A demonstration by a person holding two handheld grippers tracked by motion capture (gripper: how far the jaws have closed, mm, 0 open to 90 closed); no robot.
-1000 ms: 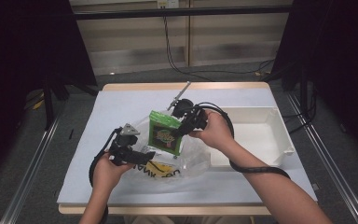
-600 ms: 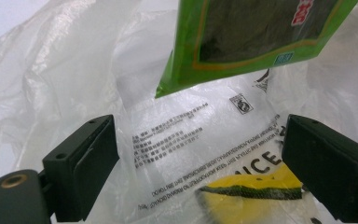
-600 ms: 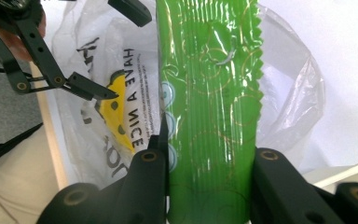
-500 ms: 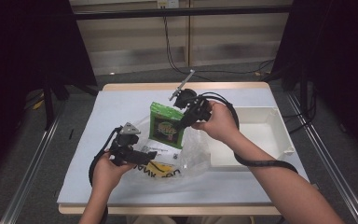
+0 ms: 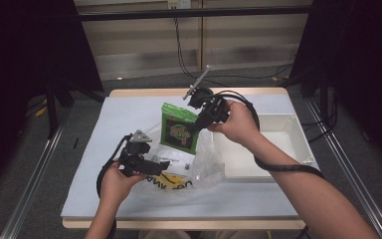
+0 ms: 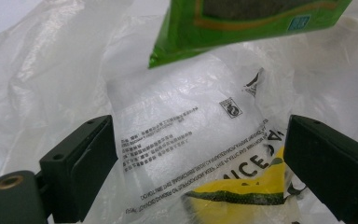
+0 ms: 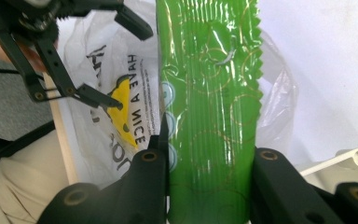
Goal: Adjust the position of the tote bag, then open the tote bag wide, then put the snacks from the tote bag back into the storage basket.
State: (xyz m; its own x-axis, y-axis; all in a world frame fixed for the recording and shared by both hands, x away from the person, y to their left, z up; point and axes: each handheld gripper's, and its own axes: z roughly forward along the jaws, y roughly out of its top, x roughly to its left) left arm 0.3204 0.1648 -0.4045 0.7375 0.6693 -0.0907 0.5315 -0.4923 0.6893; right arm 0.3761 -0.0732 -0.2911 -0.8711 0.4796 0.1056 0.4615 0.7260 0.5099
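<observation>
holding green packet (image 5: 180, 130) clamped in right tongs (image 5: 195, 128) above plastic bag (image 5: 199, 164) | gaping wide, left tongs (image 6: 200, 154) at bag | packet seemingly out; placing in white tray (image 5: 298, 144) pending

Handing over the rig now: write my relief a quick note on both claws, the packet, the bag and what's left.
Right claw: shut on the green snack packet, held in the air above the plastic bag.
Left claw: open, its jaws either side of the bag's printed film, not pinching it.
White tray: right of the bag, nothing in it.
Done: packet is out of the bag.
Left: probably set the packet in the tray.
</observation>
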